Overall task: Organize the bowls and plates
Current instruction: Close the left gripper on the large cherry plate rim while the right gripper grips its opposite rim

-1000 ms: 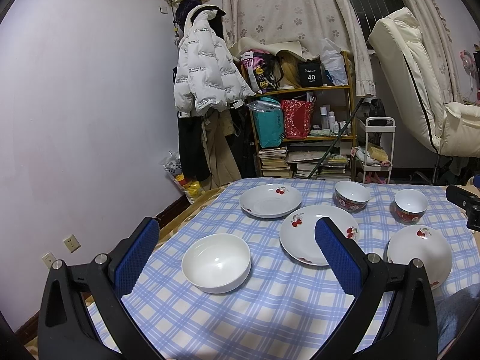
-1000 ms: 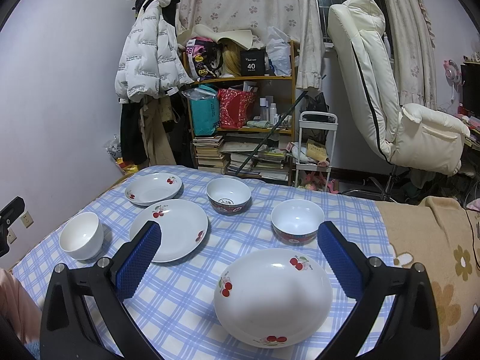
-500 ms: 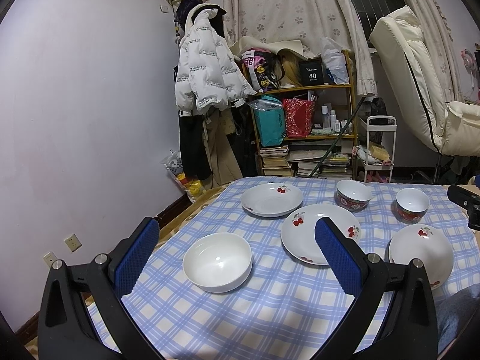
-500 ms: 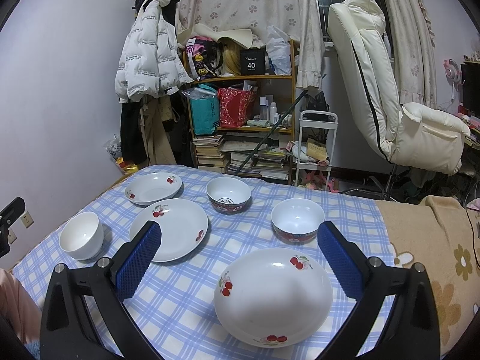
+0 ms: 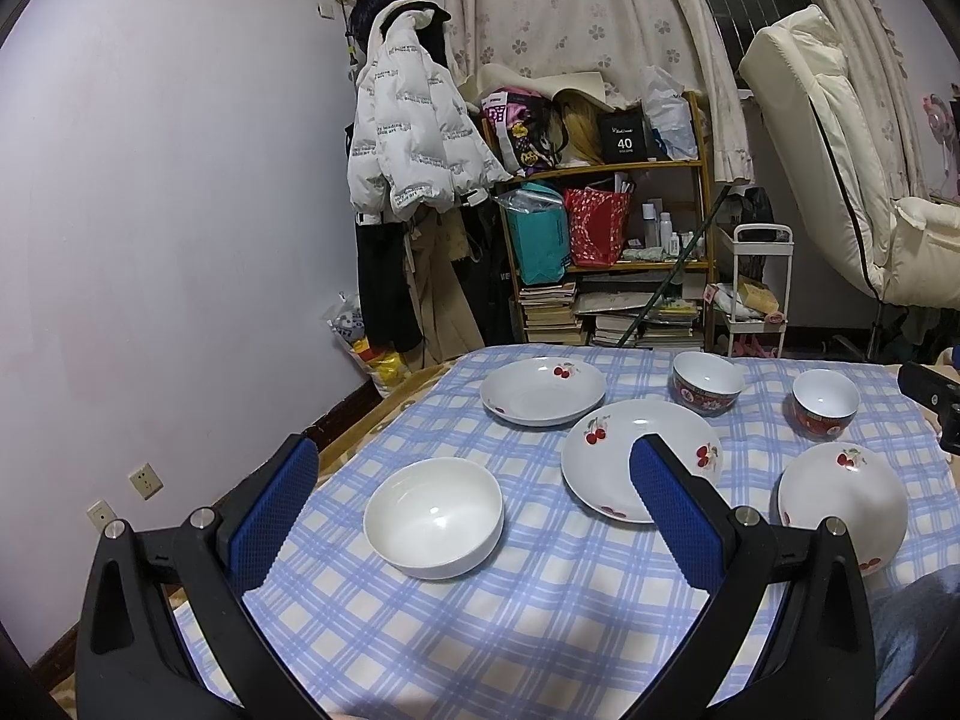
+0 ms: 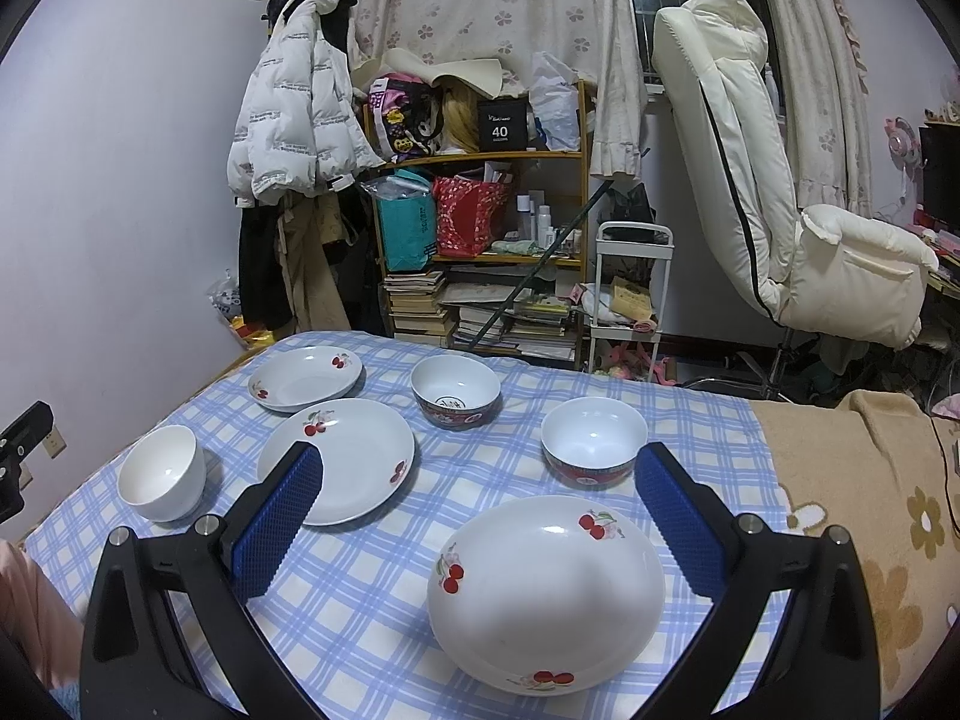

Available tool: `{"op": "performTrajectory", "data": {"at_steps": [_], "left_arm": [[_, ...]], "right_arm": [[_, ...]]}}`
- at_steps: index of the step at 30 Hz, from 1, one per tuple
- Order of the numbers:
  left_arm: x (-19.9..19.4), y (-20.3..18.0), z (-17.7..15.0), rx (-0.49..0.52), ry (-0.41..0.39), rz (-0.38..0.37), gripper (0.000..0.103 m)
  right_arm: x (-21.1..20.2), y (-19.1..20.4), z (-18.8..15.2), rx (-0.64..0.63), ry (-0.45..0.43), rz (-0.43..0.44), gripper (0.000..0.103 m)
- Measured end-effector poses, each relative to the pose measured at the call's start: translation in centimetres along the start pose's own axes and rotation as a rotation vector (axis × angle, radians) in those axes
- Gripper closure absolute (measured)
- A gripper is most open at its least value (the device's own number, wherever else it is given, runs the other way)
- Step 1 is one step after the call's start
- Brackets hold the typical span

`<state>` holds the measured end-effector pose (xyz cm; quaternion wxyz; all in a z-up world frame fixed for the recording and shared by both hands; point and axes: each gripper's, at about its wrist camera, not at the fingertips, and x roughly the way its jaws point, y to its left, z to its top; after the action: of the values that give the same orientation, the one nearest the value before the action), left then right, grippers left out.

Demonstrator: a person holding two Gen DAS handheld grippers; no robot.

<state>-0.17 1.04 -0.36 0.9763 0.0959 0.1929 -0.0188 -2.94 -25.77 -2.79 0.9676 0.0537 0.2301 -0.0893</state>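
1. Plates and bowls lie apart on the checked cloth [image 6: 372, 618]; nothing has shifted, so sorting has not begun.
2. Left gripper [image 5: 474, 510], spread and empty, hovers by the white bowl [image 5: 433, 516].
3. Right gripper [image 6: 480, 516], likewise spread, hovers over the nearest cherry plate [image 6: 546, 591].

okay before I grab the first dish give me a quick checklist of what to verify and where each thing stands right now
1. Left gripper open and empty: ok.
2. Right gripper open and empty: ok.
3. Plain white bowl upright, ahead of the left gripper, apart from other dishes: ok.
4. Nearest cherry plate between the right gripper's fingers in view, not yet gripped: ok.
5. All dishes unstacked on the checked cloth, nothing sorted yet: not ok.
6. Whether the plate rim leaves room for a finger underneath: cannot tell.
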Motion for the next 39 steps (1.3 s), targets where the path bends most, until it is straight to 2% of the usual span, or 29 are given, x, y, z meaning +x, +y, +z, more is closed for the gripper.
{"op": "performTrajectory", "data": {"at_steps": [5,11,19,27,34,39], "left_arm": [[0.4,-0.4,0.5,0.011,0.022,-0.003,0.001],[2.4,-0.5,1.8,0.011,0.101,-0.022,0.001],[7.0,-0.4,4.9,0.016,0.193,-0.045,0.001],[12.1,-1.8,7.3,0.087,0.262,-0.067,0.001],[17.6,-3.3,7.1,0.035,0.332,-0.081,0.001],[21.3,-4.4,5.8,0.044,0.395,-0.101,0.001]], "right_arm": [[0.1,0.0,0.1,0.006,0.005,0.006,0.0],[0.1,0.5,0.4,-0.015,0.002,0.009,0.0],[3.6,1.8,3.3,-0.029,0.039,0.002,0.0],[7.4,2.3,5.6,0.008,0.078,0.012,0.0],[11.7,2.5,7.1,0.03,0.12,0.046,0.0],[14.5,2.8,6.7,0.029,0.161,0.066,0.004]]}}
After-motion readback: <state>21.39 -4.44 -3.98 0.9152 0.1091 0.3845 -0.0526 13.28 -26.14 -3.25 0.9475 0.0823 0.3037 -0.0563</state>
